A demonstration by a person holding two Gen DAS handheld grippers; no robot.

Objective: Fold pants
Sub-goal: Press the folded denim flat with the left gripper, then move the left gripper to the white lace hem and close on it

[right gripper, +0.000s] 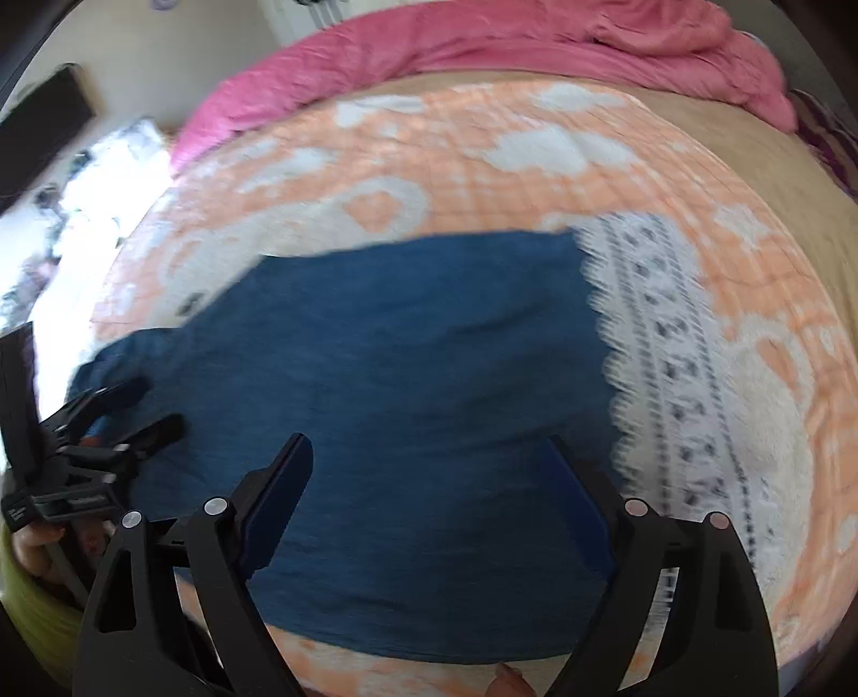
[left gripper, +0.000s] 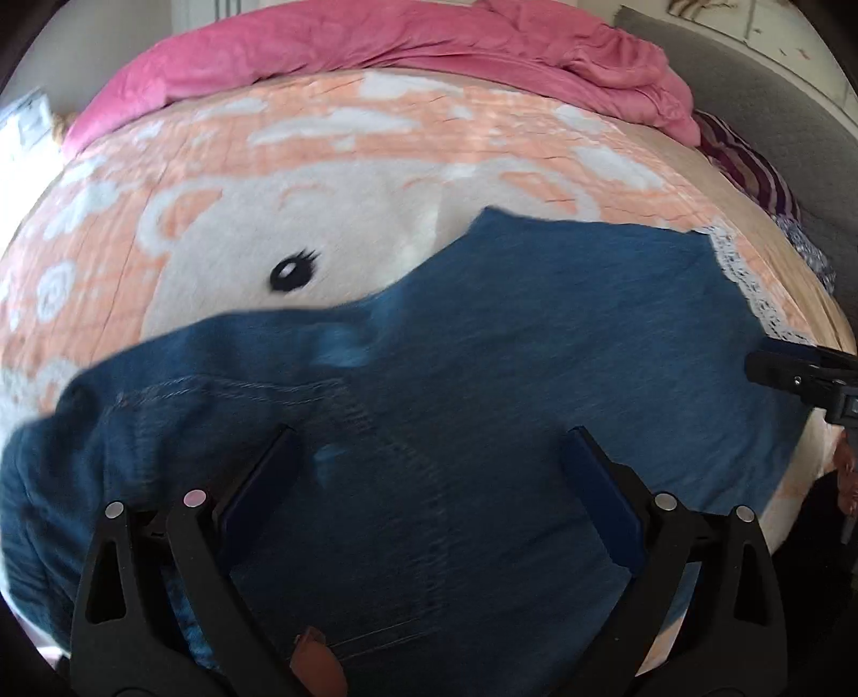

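Pants [left gripper: 536, 332] flat on blanket [left gripper: 214, 177], lace trim [right gripper: 670, 375] at their right end, quilt [left gripper: 375, 37] bunched behind, both grippers above the pants

Daylight glares white at the left edge of both views. Motion blur smears the right wrist view most. Fisheye bending and dark corners ring each frame

Blue denim pants [left gripper: 482, 348] spread across a peach and white blanket [left gripper: 214, 177], lace hem [left gripper: 745, 279] toward 2 o'clock. Left gripper [left gripper: 429, 472] at 6 o'clock, jaws wide apart above the denim. Pink duvet [left gripper: 375, 48] bunched at 12 o'clock. Right gripper [left gripper: 793, 375] tip at 3 o'clock.
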